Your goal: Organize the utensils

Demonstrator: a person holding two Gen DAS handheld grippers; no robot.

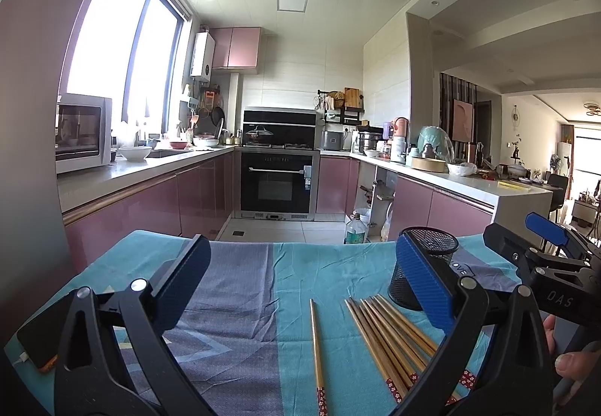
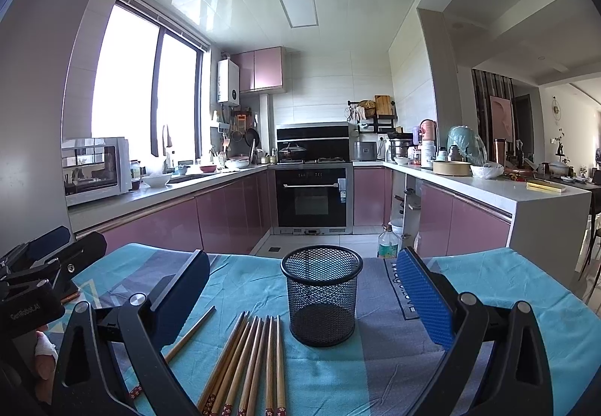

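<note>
Nearest to the cameras, both grippers are held low over the surface, which is covered by a blue and grey cloth (image 2: 469, 277). The jaws of the right gripper (image 2: 304, 288) are spread wide and nothing is held between them. The jaws of the left gripper (image 1: 300, 277) are also spread wide and empty.

Just beyond, in the right wrist view, a bundle of chopsticks (image 2: 248, 363) is seen at 6 o'clock, lying flat and side by side, with the patterned red ends toward the camera. One single chopstick (image 2: 189, 333) lies apart from them at 7 o'clock, partly hidden by the left jaw.

Behind the bundle, at 12 o'clock, a black mesh cup (image 2: 322, 299) stands upright and looks empty.

The chopsticks are judged to be light, stiff and rather smooth, so they may roll or slip out if pinched near a tip. It is better that they are taken near the middle of the length, across the sticks. The cup looks light also, and could be tipped by a push on its rim.

Far behind, kitchen cabinets and an oven (image 2: 311, 198) are seen.
</note>
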